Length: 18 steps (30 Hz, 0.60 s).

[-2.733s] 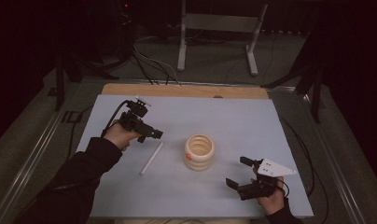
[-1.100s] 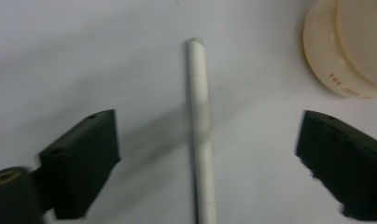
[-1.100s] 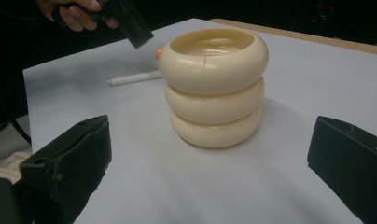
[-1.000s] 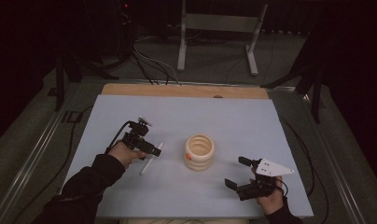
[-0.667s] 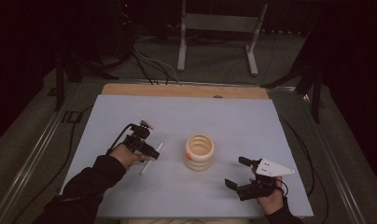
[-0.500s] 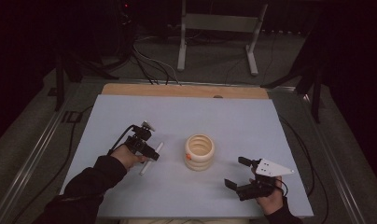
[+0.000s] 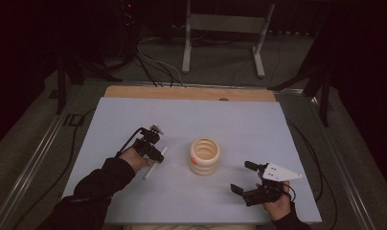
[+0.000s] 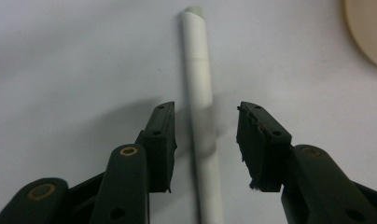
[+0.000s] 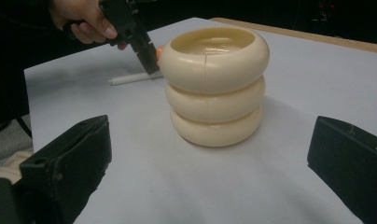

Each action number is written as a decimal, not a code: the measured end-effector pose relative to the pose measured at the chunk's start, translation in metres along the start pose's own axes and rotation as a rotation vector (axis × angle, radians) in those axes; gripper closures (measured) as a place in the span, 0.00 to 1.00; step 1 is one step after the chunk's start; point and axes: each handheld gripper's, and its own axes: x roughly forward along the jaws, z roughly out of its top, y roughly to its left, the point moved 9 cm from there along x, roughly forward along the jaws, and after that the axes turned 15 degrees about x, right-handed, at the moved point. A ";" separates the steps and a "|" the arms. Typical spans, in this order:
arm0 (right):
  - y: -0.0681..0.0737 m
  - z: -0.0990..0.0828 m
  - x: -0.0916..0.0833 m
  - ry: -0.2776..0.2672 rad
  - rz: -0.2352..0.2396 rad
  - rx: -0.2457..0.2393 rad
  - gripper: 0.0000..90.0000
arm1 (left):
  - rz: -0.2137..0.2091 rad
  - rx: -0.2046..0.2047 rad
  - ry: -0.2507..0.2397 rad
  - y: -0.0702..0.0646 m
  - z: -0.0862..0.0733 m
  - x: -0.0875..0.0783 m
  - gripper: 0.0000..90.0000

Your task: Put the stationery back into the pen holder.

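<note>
Left tongs [image 8: 205,140] closing astride white stick [image 8: 200,116], pads clear; right tongs [image 9: 210,163] spread.

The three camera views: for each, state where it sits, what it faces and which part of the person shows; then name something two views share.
High view: above the table, looking down; forearms, left gripper, right gripper.
Left gripper view: on the left gripper, looking down at a white stick between its closing jaws, untouched.
Right gripper view: on the open right gripper, facing a cream ringed pot; left hand beyond.
Shared: stick, pot.
</note>
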 end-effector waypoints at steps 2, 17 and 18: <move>0.000 0.000 0.000 -0.001 0.000 0.001 0.00 | 0.005 -0.001 0.004 0.001 0.002 0.001 0.66; 0.000 0.000 0.000 -0.002 0.001 0.001 0.00 | 0.025 0.017 0.045 0.003 0.008 0.010 0.76; 0.000 0.000 0.000 -0.002 0.000 0.000 0.00 | 0.030 0.024 0.056 0.002 0.007 0.012 0.76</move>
